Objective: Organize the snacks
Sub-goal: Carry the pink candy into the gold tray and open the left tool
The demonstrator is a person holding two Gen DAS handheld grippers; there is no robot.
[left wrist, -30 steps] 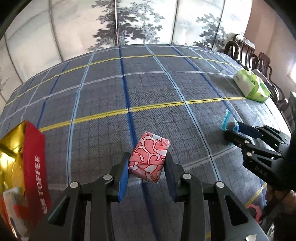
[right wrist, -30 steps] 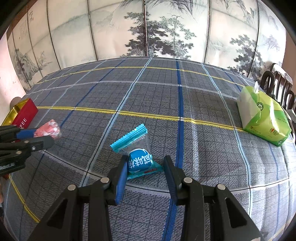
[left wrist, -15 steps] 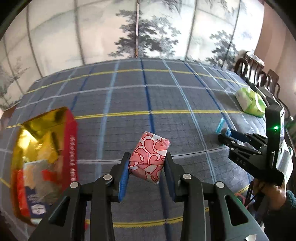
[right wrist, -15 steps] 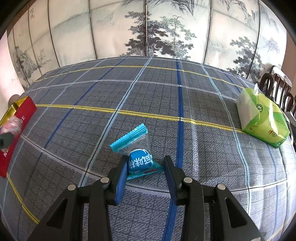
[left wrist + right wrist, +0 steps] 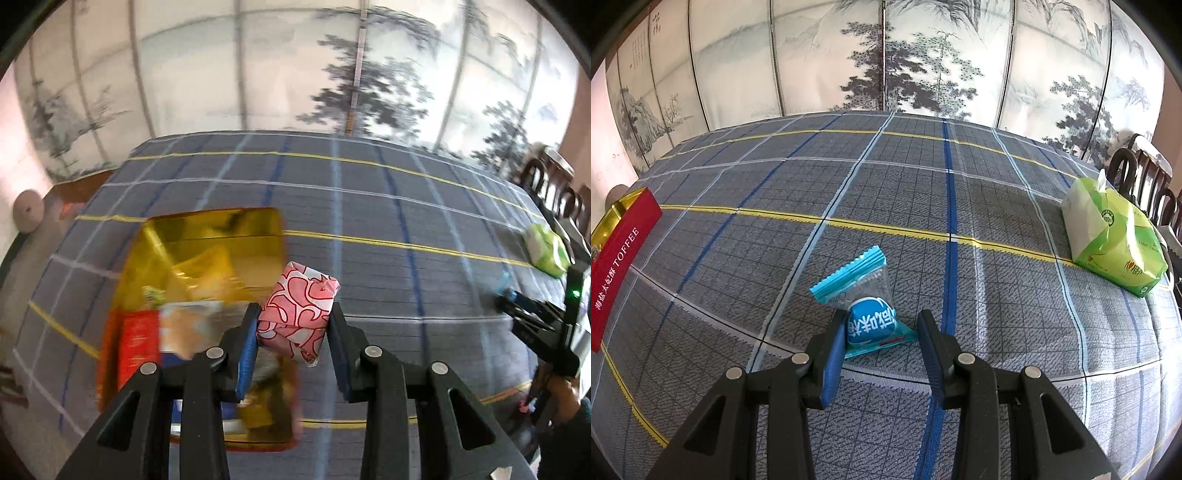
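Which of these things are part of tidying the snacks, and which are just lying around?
Part of the job: pink wrapped candy, blue candy packet, red toffee box.

Just lying about: green tissue pack, plaid tablecloth, chairs.

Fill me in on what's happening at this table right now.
A person is sorting snacks with a handheld gripper in each hand. The left gripper is clamped on a pink-and-white wrapped candy, held in the air beside the open red toffee box, which already has snacks inside. The right gripper brackets a blue wrapped candy lying on the plaid tablecloth, its right finger clear of the sweet. A green tissue pack sits off to the right.
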